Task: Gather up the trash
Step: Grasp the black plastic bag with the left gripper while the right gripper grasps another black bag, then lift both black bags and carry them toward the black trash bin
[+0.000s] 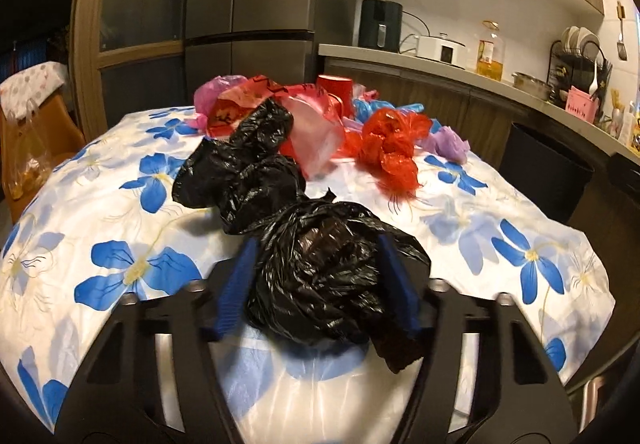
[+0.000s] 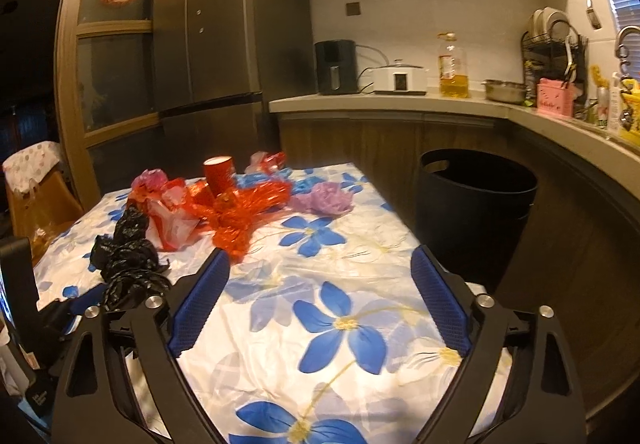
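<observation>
A crumpled black plastic bag (image 1: 320, 276) lies on the flowered tablecloth (image 1: 120, 203) near the table's front edge. My left gripper (image 1: 316, 244) is shut on it, a blue pad against each side. A second black bag (image 1: 240, 167) lies just behind it. Farther back is a heap of red bags (image 1: 388, 147), a clear-pink bag (image 1: 316, 135), a red paper cup (image 1: 334, 87), plus pink, blue and purple bags (image 1: 452, 139). In the right wrist view my right gripper (image 2: 320, 256) stands open over bare cloth, short of the red bags (image 2: 236, 215), with nothing between its fingers.
A black round bin (image 2: 476, 203) stands on the floor off the table's right side, below the kitchen counter (image 2: 360, 101) with appliances and an oil bottle. A chair (image 1: 36, 131) with a hanging bag stands at the left. A fridge (image 2: 224, 43) is behind the table.
</observation>
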